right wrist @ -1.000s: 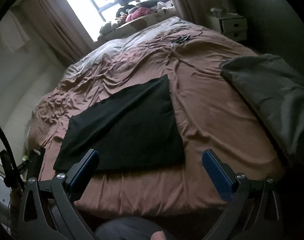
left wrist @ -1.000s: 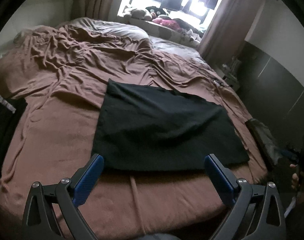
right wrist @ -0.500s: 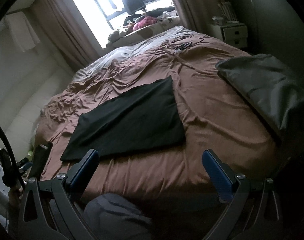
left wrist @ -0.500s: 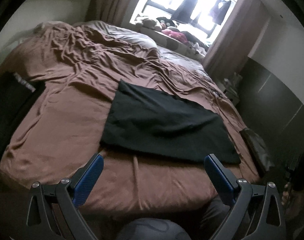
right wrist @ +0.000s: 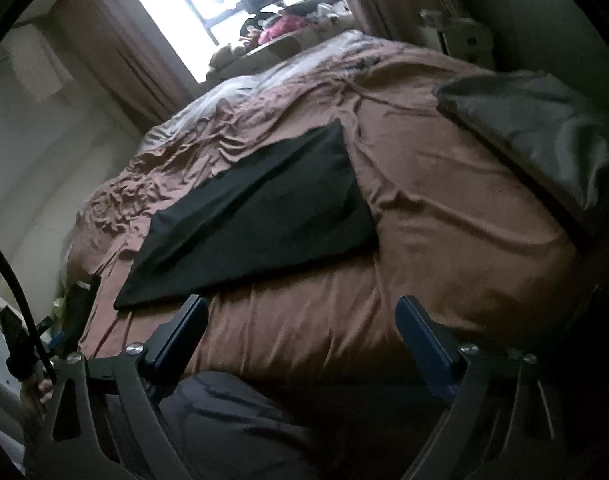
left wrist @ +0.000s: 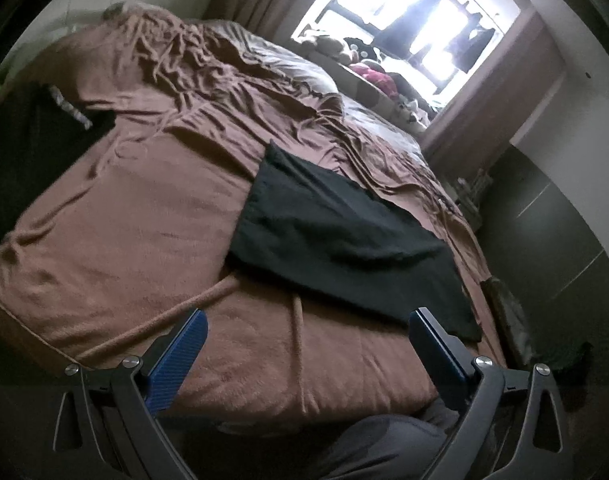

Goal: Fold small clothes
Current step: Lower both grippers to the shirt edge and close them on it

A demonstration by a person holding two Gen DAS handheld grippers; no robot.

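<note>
My jaws have dropped back from the cloth (left wrist: 344,240) mid-frame on the bed (left wrist: 124,240). My left gripper (left wrist: 306,332) is wide open and empty. My right gripper (right wrist: 300,316) is closing on nothing.

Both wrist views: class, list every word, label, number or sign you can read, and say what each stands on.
Nothing in either view can be read.
A pale printed strip on the dark item at the bed's left edge: lettering too blurred to read.
The black folded garment, the brown bedspread and the grey folded cloth: no print visible.
</note>
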